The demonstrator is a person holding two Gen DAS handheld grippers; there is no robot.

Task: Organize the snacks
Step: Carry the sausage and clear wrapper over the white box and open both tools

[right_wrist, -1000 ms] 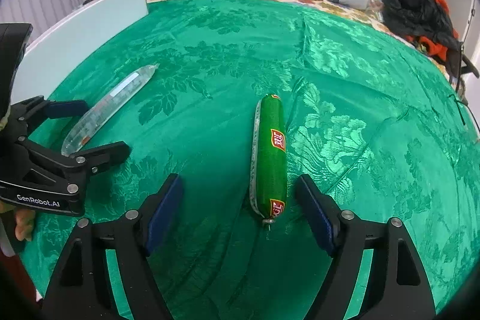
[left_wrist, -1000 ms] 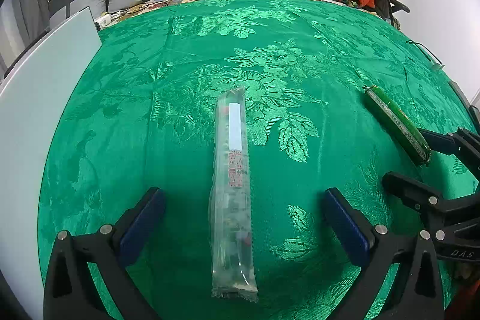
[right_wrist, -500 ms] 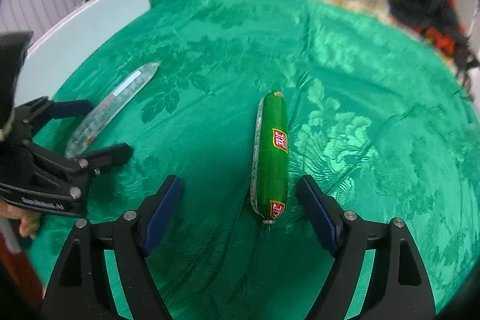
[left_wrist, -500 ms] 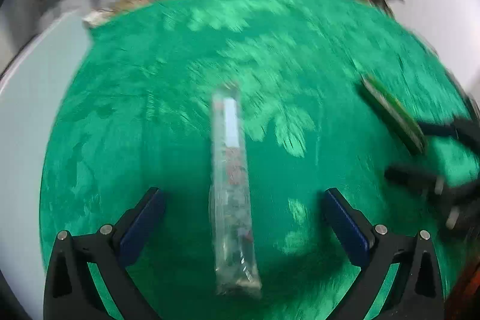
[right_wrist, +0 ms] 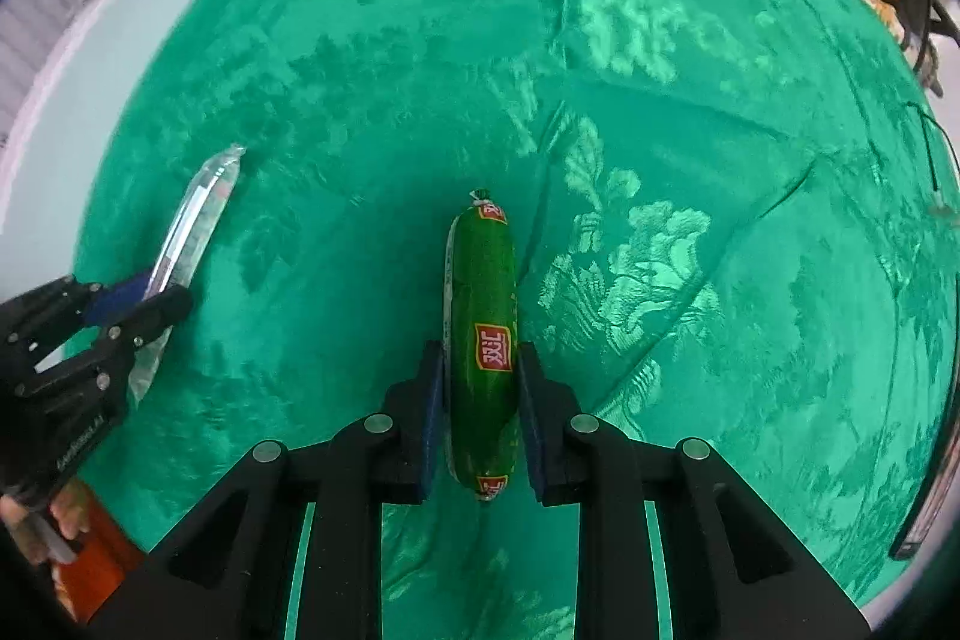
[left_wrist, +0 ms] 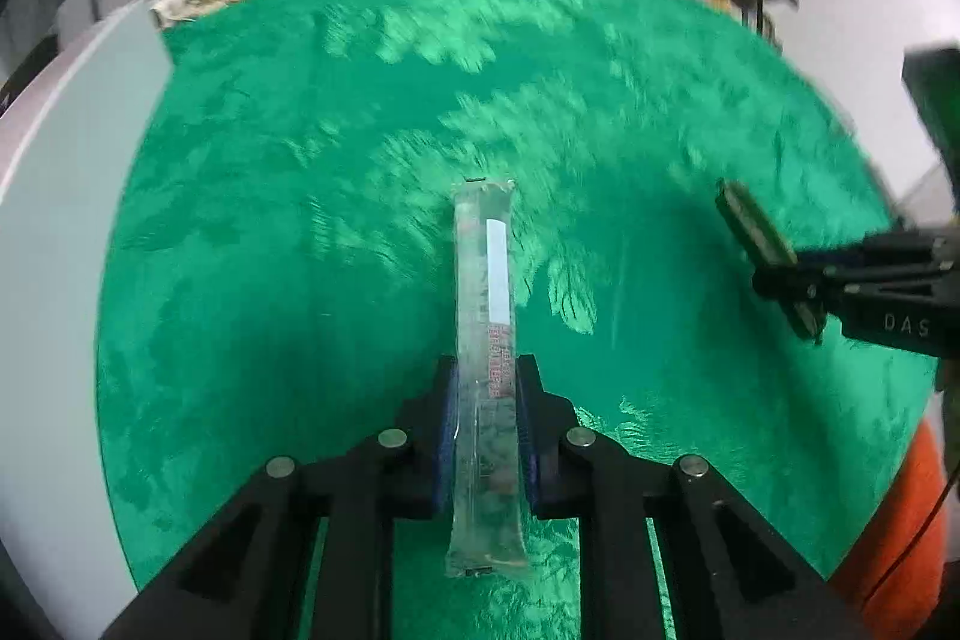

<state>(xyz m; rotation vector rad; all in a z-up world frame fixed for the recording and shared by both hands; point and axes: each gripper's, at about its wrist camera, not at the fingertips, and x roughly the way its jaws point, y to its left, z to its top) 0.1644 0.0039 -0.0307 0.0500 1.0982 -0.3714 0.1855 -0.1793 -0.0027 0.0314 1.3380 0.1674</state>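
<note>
Sausage point(right_wrist: 482, 340) sits clamped between closing right fingers point(right_wrist: 431, 400); left fingers point(left_wrist: 447, 418) clamp clear packet point(left_wrist: 487, 376) above green cloth point(right_wrist: 660, 100).

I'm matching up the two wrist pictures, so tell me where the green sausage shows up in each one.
Left wrist view: the green sausage is at the right edge, blurred, clamped in the right gripper that reaches in from the right.
Right wrist view: it stands lengthwise at centre, between the pads of that same gripper, whose jaws are closing on it.
Shared landmark: the clear snack tube, centred in the left view, at left in the right view.
</note>
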